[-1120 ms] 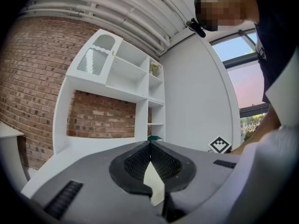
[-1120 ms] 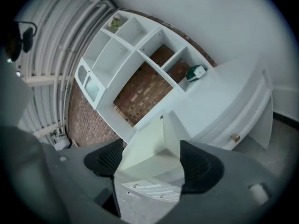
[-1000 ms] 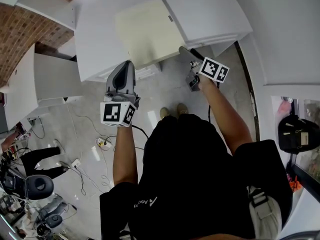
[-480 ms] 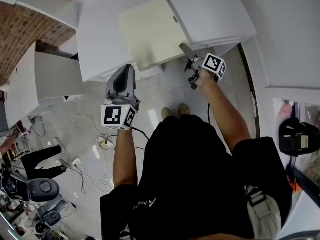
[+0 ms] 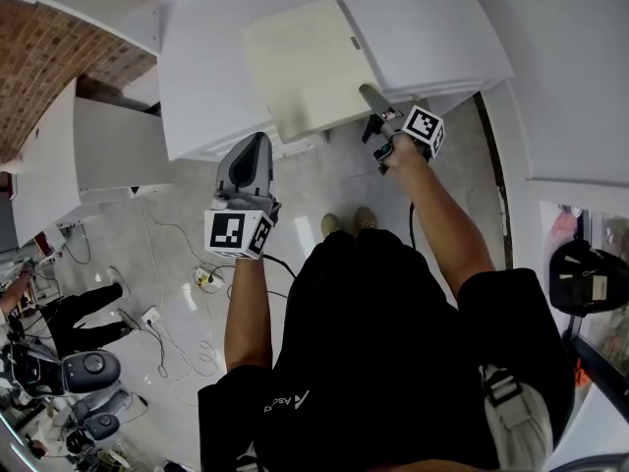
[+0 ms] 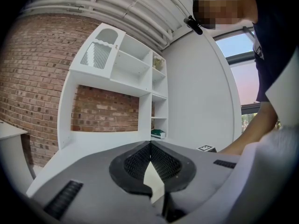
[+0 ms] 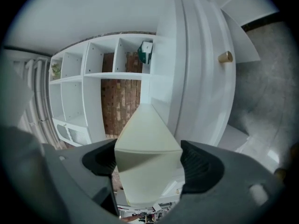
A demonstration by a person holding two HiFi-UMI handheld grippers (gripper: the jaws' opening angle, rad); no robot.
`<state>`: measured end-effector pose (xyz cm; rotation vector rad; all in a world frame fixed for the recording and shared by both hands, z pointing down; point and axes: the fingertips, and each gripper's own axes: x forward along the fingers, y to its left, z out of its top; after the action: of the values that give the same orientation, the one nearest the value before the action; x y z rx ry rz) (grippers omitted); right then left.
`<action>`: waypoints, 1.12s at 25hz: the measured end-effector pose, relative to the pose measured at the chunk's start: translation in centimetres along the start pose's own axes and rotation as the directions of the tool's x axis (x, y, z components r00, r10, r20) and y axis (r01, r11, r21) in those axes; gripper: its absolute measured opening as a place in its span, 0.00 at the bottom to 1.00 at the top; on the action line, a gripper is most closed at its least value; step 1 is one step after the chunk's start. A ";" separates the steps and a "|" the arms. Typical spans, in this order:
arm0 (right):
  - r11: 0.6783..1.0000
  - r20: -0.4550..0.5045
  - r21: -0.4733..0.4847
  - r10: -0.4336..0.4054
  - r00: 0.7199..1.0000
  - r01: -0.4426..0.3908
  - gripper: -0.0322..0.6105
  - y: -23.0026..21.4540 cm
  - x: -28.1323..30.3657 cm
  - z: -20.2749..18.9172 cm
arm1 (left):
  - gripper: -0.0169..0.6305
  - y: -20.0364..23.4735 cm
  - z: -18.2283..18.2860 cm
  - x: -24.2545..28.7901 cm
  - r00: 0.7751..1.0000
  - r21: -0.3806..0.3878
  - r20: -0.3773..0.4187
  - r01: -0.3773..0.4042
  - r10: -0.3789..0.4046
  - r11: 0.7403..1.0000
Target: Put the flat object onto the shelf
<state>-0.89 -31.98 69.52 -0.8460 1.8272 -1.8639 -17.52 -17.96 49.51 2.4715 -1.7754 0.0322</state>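
Holding a cream panel at a white shelf unit

Seen from the head view, a person in a black shirt stands on a grey floor (image 5: pixel 324 180) facing a white shelf unit (image 5: pixel 197 67), with one set of tongs in each hand.

The right tongs (image 5: pixel 365 90) are clamped on one corner of a flat cream panel (image 5: pixel 305 62). The panel lies over the white top of the unit as seen from above. Whether it touches that top cannot be told. A small grey label (image 5: pixel 355 43) sits near the panel's far edge, and its print is too small to read. In the right gripper view, the right tongs (image 7: pixel 148 160) press against both sides of the panel (image 7: pixel 147 139), which reaches away toward the open cubbies of the unit (image 7: pixel 93 78). One upper cubby holds a green boxlike item (image 7: pixel 145 52). A brass knob (image 7: pixel 225 57) shows on a white door beside the cubbies.

The left tongs (image 5: pixel 257 139) are held away from the panel, out over the floor. In the left gripper view, the left tongs (image 6: pixel 150 144) are pressed together with nothing between them.

Each set of tongs carries a cube with black-and-white square markers. White print on the shirt (image 5: pixel 285 399) begins "ASC", and the rest is hidden.

A brick wall (image 5: pixel 39 37) stands behind the unit. Cables (image 5: pixel 197 283) trail across the floor.
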 end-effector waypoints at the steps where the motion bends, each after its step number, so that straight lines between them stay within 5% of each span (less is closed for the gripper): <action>1: 1.000 -0.003 0.011 0.014 1.000 -0.014 0.67 0.1 0.2 -0.1 | 0.02 0.0 -0.1 0.0 1.000 0.000 -0.002 0.000 0.000 1.000; 5: 0.998 -0.015 0.035 0.051 0.999 -0.051 0.53 0.6 0.6 -0.6 | 0.02 0.2 -0.2 -0.3 1.000 -0.002 -0.009 -0.004 0.004 1.000; 11: 0.997 0.000 0.051 0.065 0.998 -0.065 0.49 0.9 0.4 -0.8 | 0.02 0.5 -0.3 -0.4 1.000 -0.004 -0.012 -0.005 0.005 1.000; 18: 0.993 0.056 0.091 0.076 0.995 -0.081 0.47 2.3 -1.0 -1.1 | 0.02 0.4 0.4 -0.3 1.000 -0.002 0.007 0.010 -0.010 1.000; 28: 0.993 0.098 0.003 0.114 0.989 -0.115 0.47 8.7 -5.0 1.3 | 0.02 -0.4 3.9 0.6 0.996 0.024 0.068 0.048 -0.050 0.999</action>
<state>2.48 -30.25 60.14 -0.7972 1.7680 -1.7278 -17.14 -18.80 45.66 2.5606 -1.7491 -0.0366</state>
